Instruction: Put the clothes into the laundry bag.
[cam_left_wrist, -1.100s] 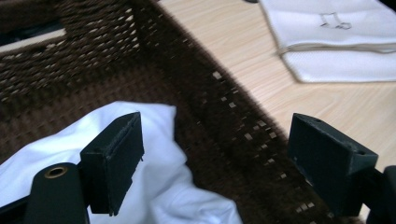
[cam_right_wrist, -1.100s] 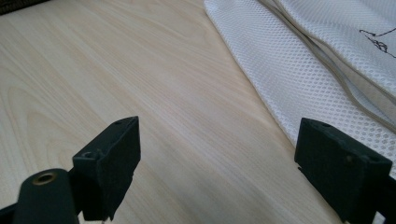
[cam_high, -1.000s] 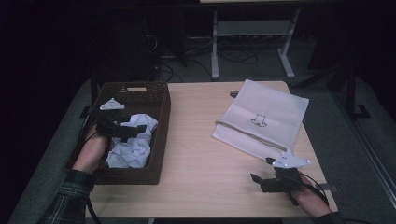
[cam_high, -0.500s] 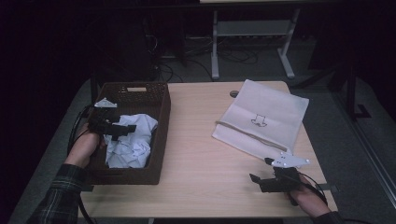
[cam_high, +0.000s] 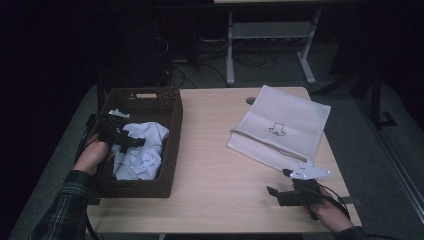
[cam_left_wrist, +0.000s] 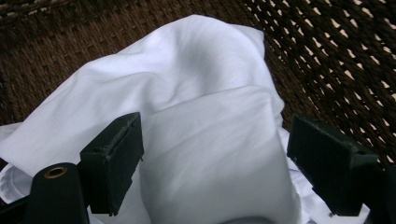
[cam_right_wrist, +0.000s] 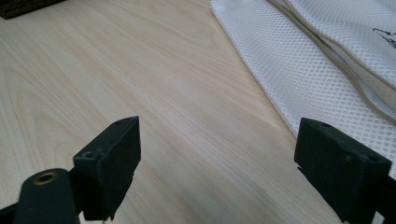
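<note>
A: How does the white cloth look?
B: Crumpled, softly folded, lying in the brown wicker basket at the tabletop's left.
A: And the tongs?
B: Left tongs spread over a fold, not pinching; right tongs spread above bare wood.

Dim lab or office, wooden table, metal stand, floor cables

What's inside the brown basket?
A crumpled white cloth lies inside the brown basket, with the left tongs open over it. Anything underneath the cloth is covered.
</note>
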